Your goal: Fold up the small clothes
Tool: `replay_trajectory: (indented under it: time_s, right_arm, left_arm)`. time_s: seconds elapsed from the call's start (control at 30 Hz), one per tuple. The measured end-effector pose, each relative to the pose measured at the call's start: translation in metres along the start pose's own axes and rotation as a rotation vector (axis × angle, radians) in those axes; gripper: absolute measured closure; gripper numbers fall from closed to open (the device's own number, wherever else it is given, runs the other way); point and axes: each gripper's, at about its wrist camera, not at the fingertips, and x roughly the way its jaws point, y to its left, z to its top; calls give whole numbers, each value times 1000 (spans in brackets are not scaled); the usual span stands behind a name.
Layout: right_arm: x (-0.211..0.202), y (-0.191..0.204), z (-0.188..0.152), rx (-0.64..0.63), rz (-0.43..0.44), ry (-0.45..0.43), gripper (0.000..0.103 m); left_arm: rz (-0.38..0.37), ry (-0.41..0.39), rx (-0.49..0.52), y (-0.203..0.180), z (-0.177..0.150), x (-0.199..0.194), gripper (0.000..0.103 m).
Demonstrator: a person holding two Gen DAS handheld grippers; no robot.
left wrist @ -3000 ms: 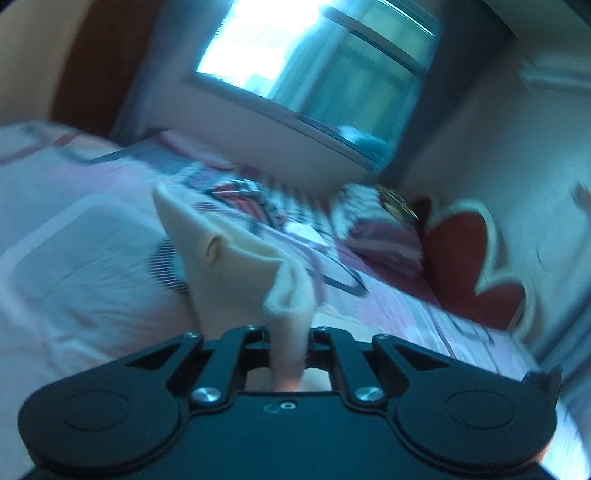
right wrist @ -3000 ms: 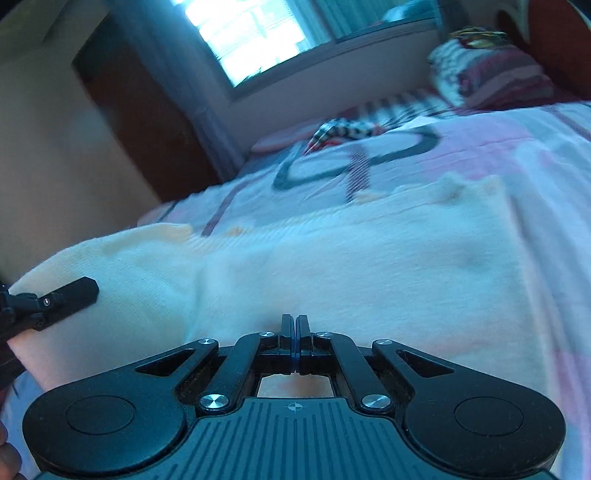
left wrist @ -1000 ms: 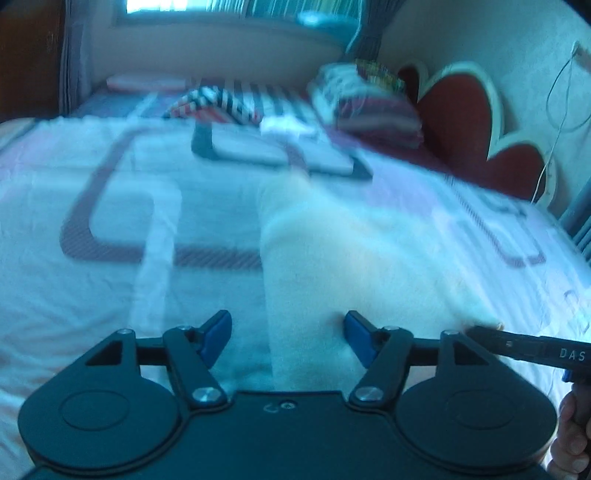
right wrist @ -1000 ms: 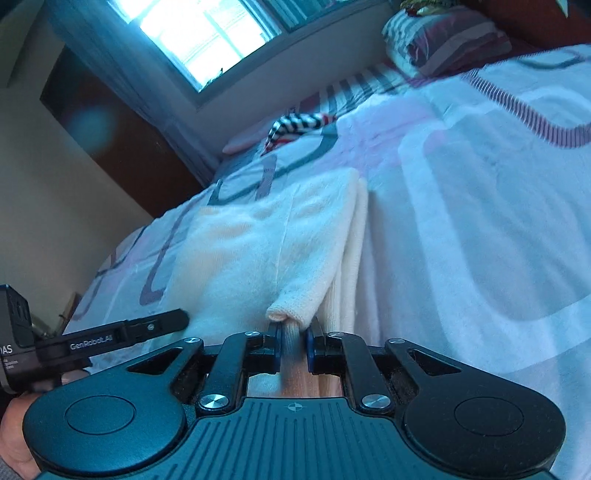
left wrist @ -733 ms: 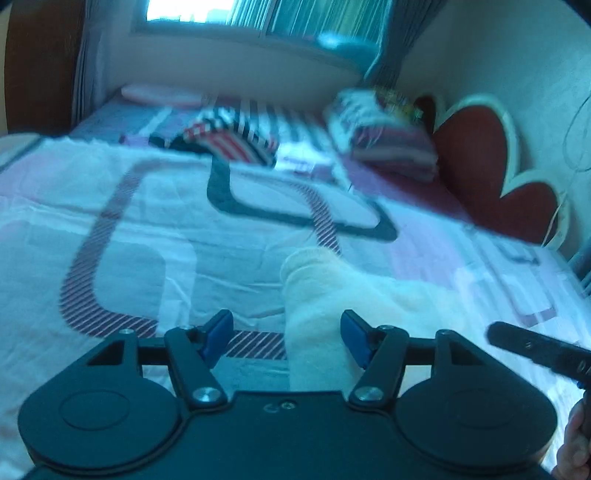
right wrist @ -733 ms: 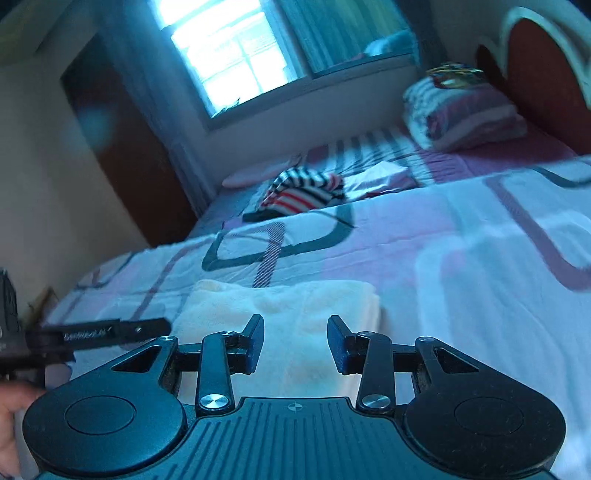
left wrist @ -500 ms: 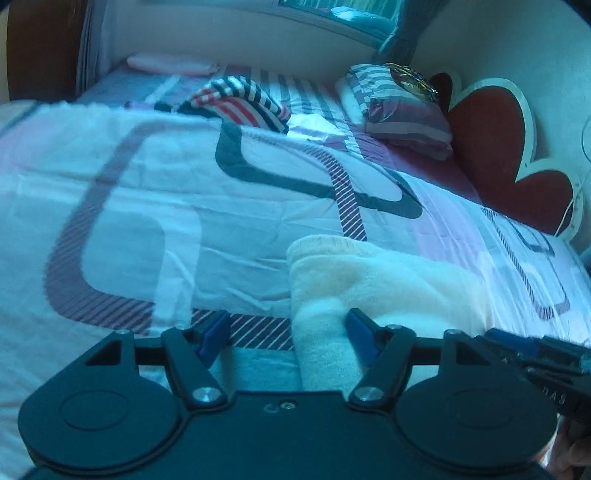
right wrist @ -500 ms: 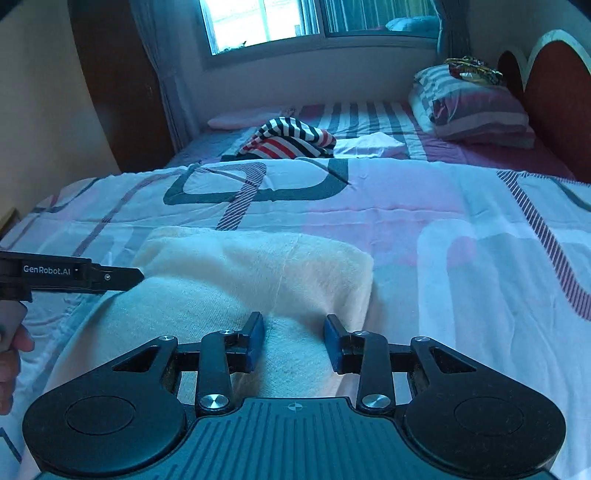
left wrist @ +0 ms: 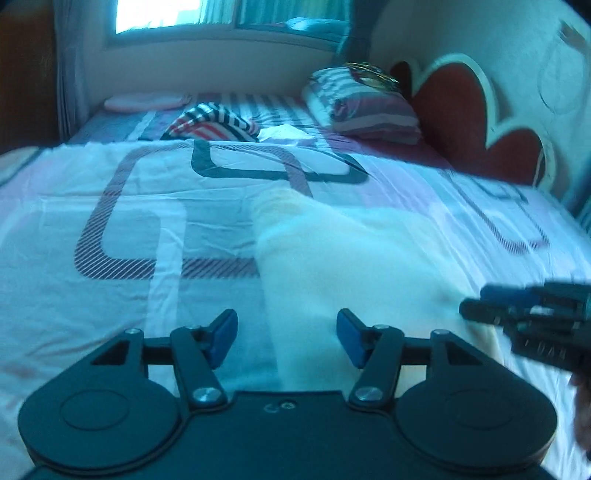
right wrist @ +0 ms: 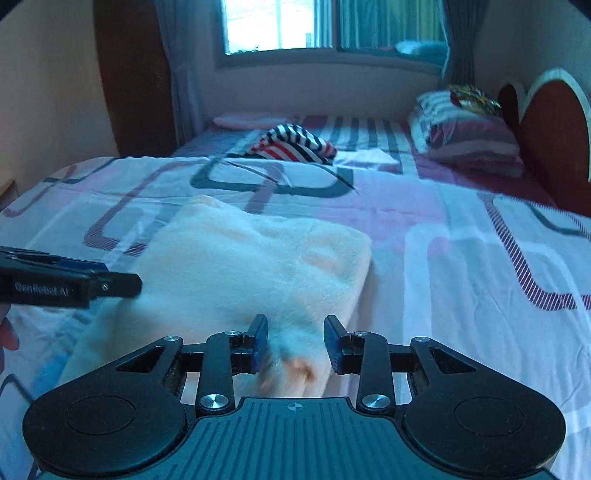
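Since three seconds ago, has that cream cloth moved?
Yes. The cream cloth, then spread wide toward the window, now lies folded into a narrower bundle on the bedsheet.

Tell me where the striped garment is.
Striped garment lies far up the bed, below the window, left of the pillow.

Both wrist views look low across the bed (left wrist: pixel 110 302), sharing the cloth (right wrist: pixel 240 273).

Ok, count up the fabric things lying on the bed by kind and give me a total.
Cream folded garment: 1
Striped garment, black, white and red: 1
Striped pillow: 1
Flat pink cushion near the window: 1
White folded piece beside the striped garment: 1
Total: 5
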Motion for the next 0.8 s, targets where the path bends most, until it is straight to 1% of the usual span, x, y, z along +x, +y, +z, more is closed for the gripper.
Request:
replay_trajectory:
  time_s: [0.07, 0.1, 0.17, 0.23, 0.27, 0.33, 0.43, 0.53, 0.6, 0.67, 0.73, 0.8]
  right_arm:
    - [-9, 7, -13, -22, 10, 17, 68]
    - [-10, 12, -23, -35, 8, 43, 68]
    - [-10, 13, -42, -36, -20, 85, 68]
    - [-20, 5, -55, 26, -14, 83, 68]
    - [-28, 3, -58, 53, -14, 81, 68]
    - [-46, 5, -61, 63, -21, 53, 68]
    - [-64, 15, -67, 68, 16, 40, 68]
    - [-62, 25, -78, 52, 10, 78, 68]
    - [-55, 24, -89, 64, -14, 116, 68]
    - [-56, 20, -89, 103, -7, 117, 68]
    - [-62, 22, -84, 95, -19, 110, 68]
    - [-73, 25, -79, 99, -7, 64, 68]
  left_arm:
    - [2, 38, 11, -4, -17, -3, 44]
    - [-5, 51, 13, -6, -25, -4, 44]
    - [-9, 60, 8, -8, -43, -9, 43]
    - [-12, 57, -13, -7, -53, -20, 42]
    - [-11, 55, -19, -7, -57, -26, 42]
    - [-7, 55, -29, -5, -64, -36, 42]
    - [-5, 63, -32, -5, -76, -44, 42]
    - [0, 67, -25, -8, -82, -49, 43]
    - [8, 68, -20, -10, -84, -51, 42]
    - [12, 70, -23, -11, -86, -51, 42]
    - [19, 72, -22, -12, -86, -52, 42]
    - [31, 72, -8, -14, -86, -51, 40]
